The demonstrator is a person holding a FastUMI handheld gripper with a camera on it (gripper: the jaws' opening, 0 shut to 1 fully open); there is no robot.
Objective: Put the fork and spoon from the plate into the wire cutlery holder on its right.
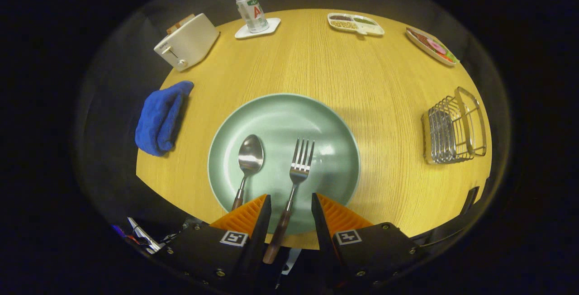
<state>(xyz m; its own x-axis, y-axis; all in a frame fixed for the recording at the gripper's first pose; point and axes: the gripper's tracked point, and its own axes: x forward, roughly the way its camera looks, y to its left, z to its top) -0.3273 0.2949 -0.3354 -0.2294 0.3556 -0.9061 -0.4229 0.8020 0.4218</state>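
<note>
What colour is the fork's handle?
Reddish-brown, wood-like, on the fork; clearest in the gripper view, between the open tool's fingers.

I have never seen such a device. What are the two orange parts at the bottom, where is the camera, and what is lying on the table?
The two orange ribbed fingers belong to a hand-held gripper that a person carries; the camera rides on it and looks forward along them. The fingers stand open, with the brown wooden handle of the steel fork between them, not pressed. The fork and a steel spoon lie on a round pale green plate on the wooden table. To the plate's right stands the wire cutlery holder. Beyond are a blue cloth, a white toaster, a small bottle on a white coaster, and two food trays.
</note>
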